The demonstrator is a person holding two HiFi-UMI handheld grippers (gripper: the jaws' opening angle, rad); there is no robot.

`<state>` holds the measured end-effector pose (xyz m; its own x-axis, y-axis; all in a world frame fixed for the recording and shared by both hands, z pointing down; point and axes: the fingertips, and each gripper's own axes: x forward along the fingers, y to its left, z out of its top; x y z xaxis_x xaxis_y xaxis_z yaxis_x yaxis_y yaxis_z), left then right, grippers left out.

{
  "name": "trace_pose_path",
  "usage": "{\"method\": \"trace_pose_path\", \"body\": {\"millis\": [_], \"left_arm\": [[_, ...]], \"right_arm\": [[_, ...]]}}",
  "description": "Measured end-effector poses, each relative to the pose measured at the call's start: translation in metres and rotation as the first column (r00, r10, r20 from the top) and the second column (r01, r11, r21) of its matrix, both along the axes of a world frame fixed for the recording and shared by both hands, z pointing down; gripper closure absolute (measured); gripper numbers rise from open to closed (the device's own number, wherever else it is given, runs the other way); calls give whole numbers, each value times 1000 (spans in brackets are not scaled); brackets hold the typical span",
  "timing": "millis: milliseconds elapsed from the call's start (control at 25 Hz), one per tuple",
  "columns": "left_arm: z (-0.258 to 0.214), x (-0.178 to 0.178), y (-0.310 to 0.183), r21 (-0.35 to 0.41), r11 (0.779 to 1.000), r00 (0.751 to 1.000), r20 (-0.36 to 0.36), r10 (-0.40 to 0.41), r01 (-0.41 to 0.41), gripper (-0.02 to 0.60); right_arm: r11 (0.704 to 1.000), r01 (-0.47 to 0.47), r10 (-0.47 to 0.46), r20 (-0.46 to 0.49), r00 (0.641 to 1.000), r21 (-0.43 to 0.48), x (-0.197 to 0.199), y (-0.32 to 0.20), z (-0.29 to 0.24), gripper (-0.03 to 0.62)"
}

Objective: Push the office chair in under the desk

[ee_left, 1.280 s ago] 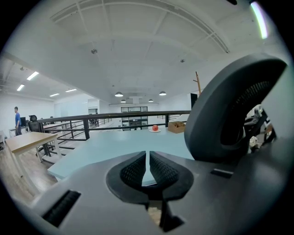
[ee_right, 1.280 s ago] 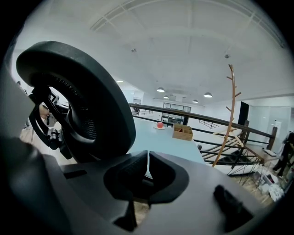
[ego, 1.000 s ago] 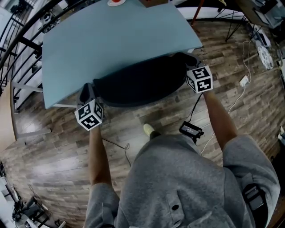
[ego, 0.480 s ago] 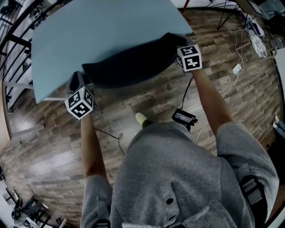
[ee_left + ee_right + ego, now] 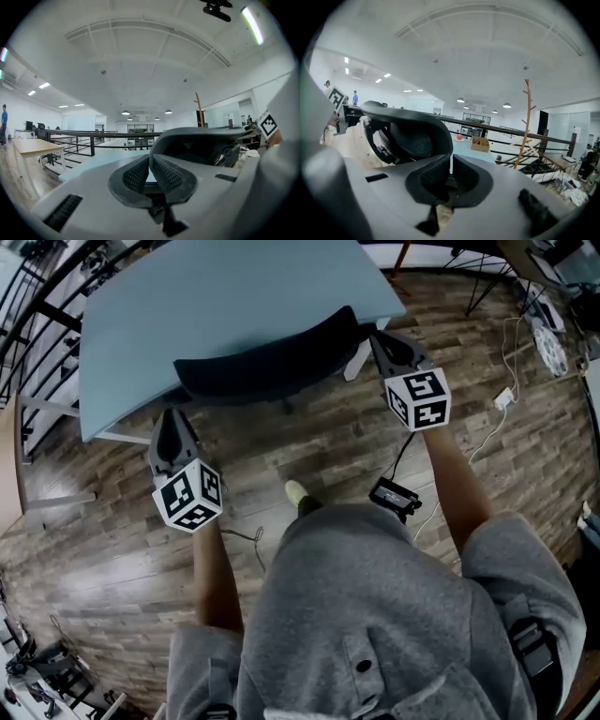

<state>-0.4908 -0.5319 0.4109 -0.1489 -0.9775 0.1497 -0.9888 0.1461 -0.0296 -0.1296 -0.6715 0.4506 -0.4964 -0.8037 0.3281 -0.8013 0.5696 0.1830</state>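
The black office chair (image 5: pixel 267 367) stands at the light blue desk (image 5: pixel 216 296), its seat hidden beneath the top and only the curved backrest showing along the near edge. My left gripper (image 5: pixel 166 423) is shut and empty, a short way back from the backrest's left end. My right gripper (image 5: pixel 378 337) is also shut and empty, close beside the backrest's right end; contact cannot be told. The left gripper view shows the backrest (image 5: pixel 201 145) just beyond the closed left gripper (image 5: pixel 150 161). In the right gripper view the backrest (image 5: pixel 408 131) rises left of the closed right gripper (image 5: pixel 450 164).
A black power brick (image 5: pixel 398 498) with cables lies on the wood floor by the person's shoe (image 5: pixel 298 491). A white desk leg (image 5: pixel 356 360) shows at the chair's right. Black railing (image 5: pixel 37 334) runs along the left. A cardboard box (image 5: pixel 480 143) sits on the desk.
The chair has gone further under the desk, so less of it shows. Both grippers have drawn back toward the person, the left one now clearly apart from the backrest.
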Motion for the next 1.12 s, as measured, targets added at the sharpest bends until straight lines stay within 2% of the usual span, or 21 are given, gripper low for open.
{"method": "trace_pose_path", "body": {"millis": [120, 240, 400, 680, 920, 1120], "left_arm": [[-12, 30, 20, -13, 1000, 1000, 1, 5, -5, 546], [-20, 62, 43, -29, 1000, 999, -35, 8, -9, 546], [-31, 131, 96, -17, 1000, 998, -65, 20, -21, 547], [-59, 218, 163, 6, 999, 999, -13, 44, -44, 548], [-78, 262, 203, 13, 998, 998, 1, 63, -63, 548], [-91, 279, 213, 9, 997, 997, 13, 80, -80, 546]], "right_arm": [[999, 25, -26, 60, 998, 23, -4, 31, -21, 562], [998, 47, -50, 123, 991, 28, -1, 62, -39, 562], [995, 93, -99, 179, 979, 42, 32, 121, -56, 560], [986, 158, -167, 209, 964, 61, 75, 199, -70, 560], [984, 168, -178, 243, 954, 60, 101, 246, -81, 560], [987, 155, -159, 275, 948, 36, 111, 264, -88, 560]]}}
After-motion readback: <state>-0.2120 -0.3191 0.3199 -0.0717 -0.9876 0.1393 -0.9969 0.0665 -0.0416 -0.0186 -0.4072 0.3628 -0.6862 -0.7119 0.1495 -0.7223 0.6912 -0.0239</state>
